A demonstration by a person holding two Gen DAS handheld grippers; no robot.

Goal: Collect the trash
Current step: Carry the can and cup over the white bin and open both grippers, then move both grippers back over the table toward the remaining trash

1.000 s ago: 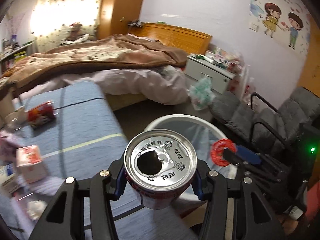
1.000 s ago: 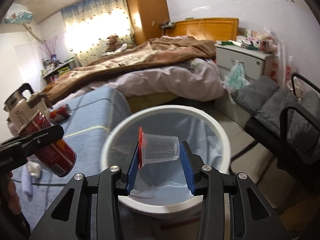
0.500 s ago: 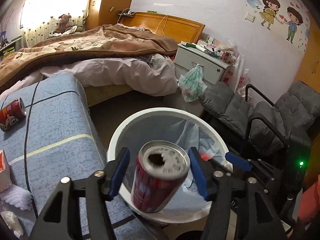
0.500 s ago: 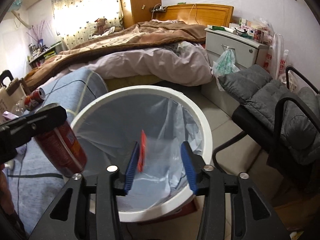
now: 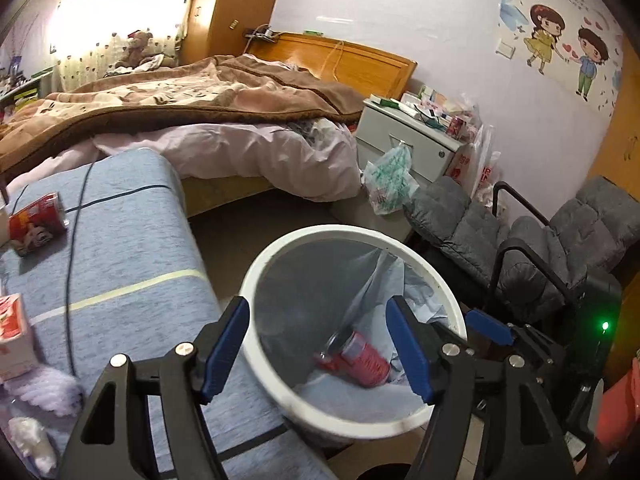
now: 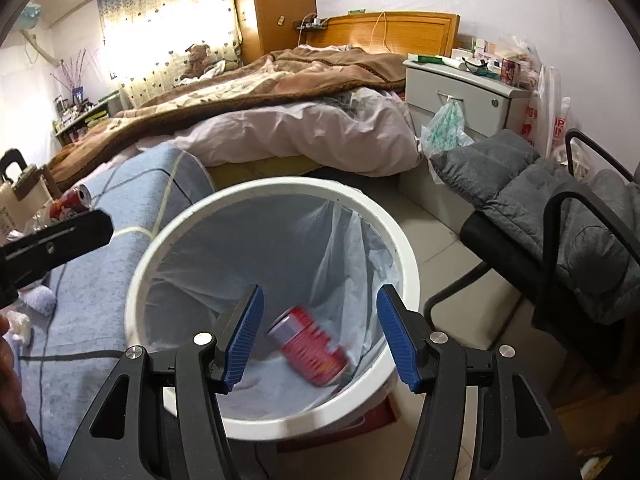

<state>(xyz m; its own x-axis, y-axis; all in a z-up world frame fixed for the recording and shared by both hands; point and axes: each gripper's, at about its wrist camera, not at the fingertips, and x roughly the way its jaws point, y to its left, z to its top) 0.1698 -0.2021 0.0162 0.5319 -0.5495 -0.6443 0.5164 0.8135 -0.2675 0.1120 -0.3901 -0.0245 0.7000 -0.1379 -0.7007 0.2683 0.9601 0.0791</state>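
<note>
A white trash bin [image 5: 280, 248] [image 6: 404, 248] with a pale liner stands on the floor beside the blue-covered table [image 5: 132, 248]. A red can [image 5: 354, 358] [image 6: 310, 346] lies on its side at the bottom of the bin. My left gripper [image 5: 320, 344] is open and empty above the bin's near rim. My right gripper [image 6: 320, 336] is open and empty over the bin. A second red can [image 5: 36, 224] [image 6: 70, 202] lies on the table's far left. The plastic cup is not visible.
A small carton [image 5: 12, 336] and white tissue [image 5: 32, 440] lie on the table at the left, crossed by a black cable [image 5: 74, 240]. A bed [image 5: 200, 120], a nightstand [image 5: 408, 136] and a grey folding chair [image 5: 520, 248] surround the bin.
Both grippers opened over the bin. The left let go of the red can and the right let go of the plastic cup; the can now lies at the bin's bottom.
</note>
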